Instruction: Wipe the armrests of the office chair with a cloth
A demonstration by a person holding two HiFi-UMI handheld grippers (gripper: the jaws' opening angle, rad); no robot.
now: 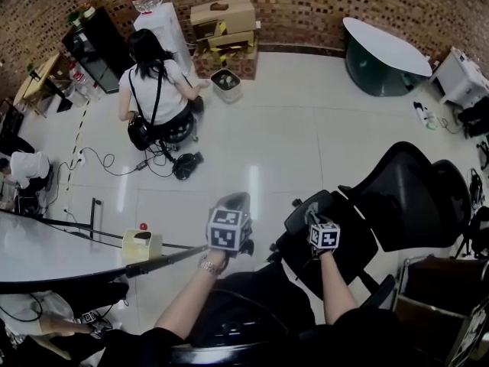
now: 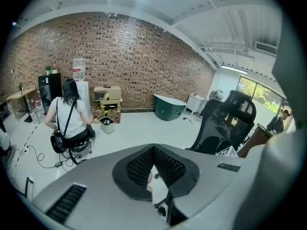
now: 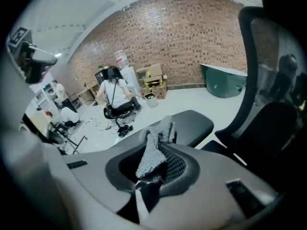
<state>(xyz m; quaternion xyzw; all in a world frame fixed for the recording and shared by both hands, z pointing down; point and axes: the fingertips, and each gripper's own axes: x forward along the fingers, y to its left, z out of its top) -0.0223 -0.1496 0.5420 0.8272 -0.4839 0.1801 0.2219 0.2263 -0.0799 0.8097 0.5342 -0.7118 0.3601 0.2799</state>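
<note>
The right claw (image 3: 160, 147) is clamped on the grey cloth (image 3: 151, 158), which sticks up from it just over the dark armrest (image 3: 194, 122) of the office chair (image 1: 405, 197). The left claw (image 2: 153, 152) is closed on nothing.

In the head view, the jaws of the left hand-held gripper (image 1: 233, 209) and the right hand-held gripper (image 1: 315, 220) were mostly covered by their marker cubes. The lower end of the cloth (image 3: 154, 150) was buried between the right jaws. The table (image 1: 30, 251) was cut off by the left edge. In the right gripper view, the office chair (image 3: 268, 123) was cropped at top and right.
</note>
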